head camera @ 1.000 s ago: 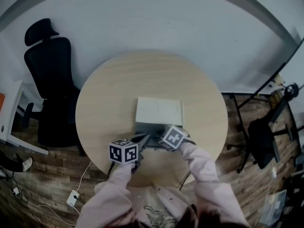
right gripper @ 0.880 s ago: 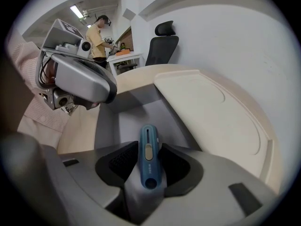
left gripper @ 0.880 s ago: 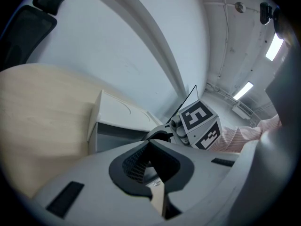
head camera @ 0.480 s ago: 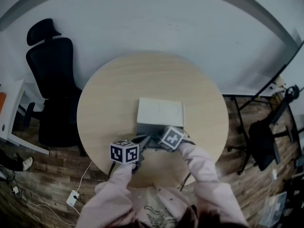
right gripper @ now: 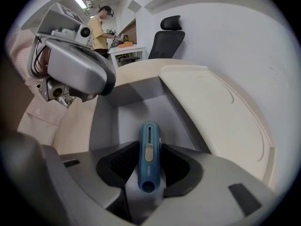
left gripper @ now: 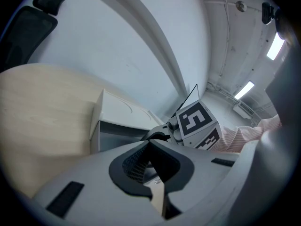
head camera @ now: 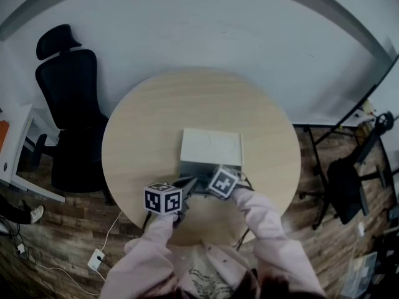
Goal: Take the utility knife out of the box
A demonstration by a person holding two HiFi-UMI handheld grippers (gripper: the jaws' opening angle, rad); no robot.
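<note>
Walls of box (right gripper: 131, 109) hem utility knife (right gripper: 149, 149) between closing right tongs (right gripper: 149, 166); left tongs (left gripper: 150, 147) clamp box edge.

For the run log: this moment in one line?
phase: grasping | right gripper: closing around utility knife | utility knife: inside box | left gripper: beside box

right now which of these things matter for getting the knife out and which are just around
In the job:
utility knife
box
right tool, jaws closing around the knife
left tool

Just around:
black office chair
white plug block on the floor
person in the background
</note>
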